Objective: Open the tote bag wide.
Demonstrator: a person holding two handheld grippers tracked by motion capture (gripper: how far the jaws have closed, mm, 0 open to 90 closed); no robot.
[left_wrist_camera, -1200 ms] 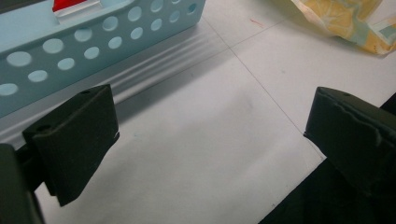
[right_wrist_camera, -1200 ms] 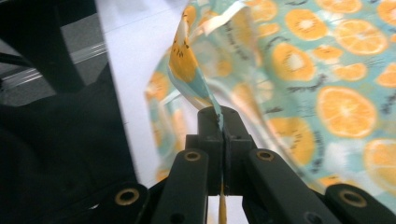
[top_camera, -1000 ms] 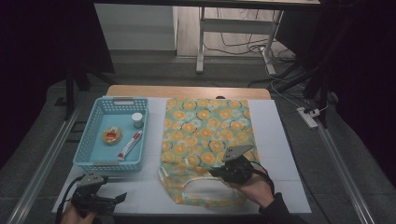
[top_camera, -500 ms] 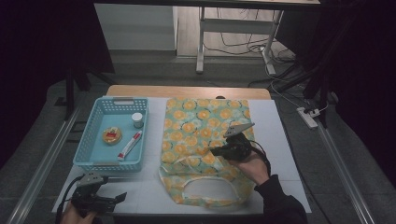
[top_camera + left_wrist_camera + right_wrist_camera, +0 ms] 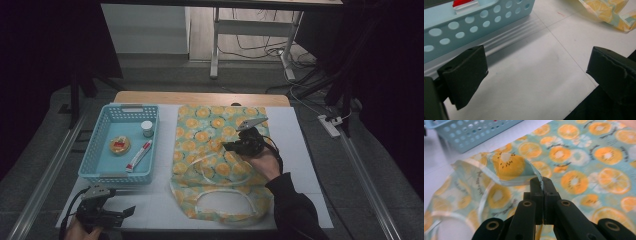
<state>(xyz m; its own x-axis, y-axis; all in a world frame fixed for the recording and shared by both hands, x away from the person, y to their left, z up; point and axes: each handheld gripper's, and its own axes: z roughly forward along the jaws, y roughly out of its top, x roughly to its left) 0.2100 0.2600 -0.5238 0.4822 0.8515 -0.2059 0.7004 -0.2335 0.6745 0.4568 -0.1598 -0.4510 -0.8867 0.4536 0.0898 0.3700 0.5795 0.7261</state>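
At the left edge of the table we keep the left gripper (image 5: 117,214) low over the bare white table (image 5: 529,82), its 2 jaws spread wide with nothing between them. Just beyond it sits the blue basket (image 5: 95,155), holding a small white jar (image 5: 147,128), a round tin (image 5: 120,145) and a red-and-white tube (image 5: 138,155).

Right of the basket lies the fruit-print bag (image 5: 220,150), spread flat across the middle of the table with its mouth and handle loop toward us. The right gripper (image 5: 235,146) is over the bag's middle, jaws pressed together on a fold of its top layer; in the right gripper view the trimmed edge (image 5: 524,173) rises into the pinch and the cloth arches up beside it.

We judge the bag to be light, thin and limp: it will drape, crease and slide on the smooth table rather than keep any shape. A pinch on 1 layer lifts only that layer. The bound edge or the handle looks like the firmest place to hold; the open left gripper could take the near rim opposite to keep the mouth apart.
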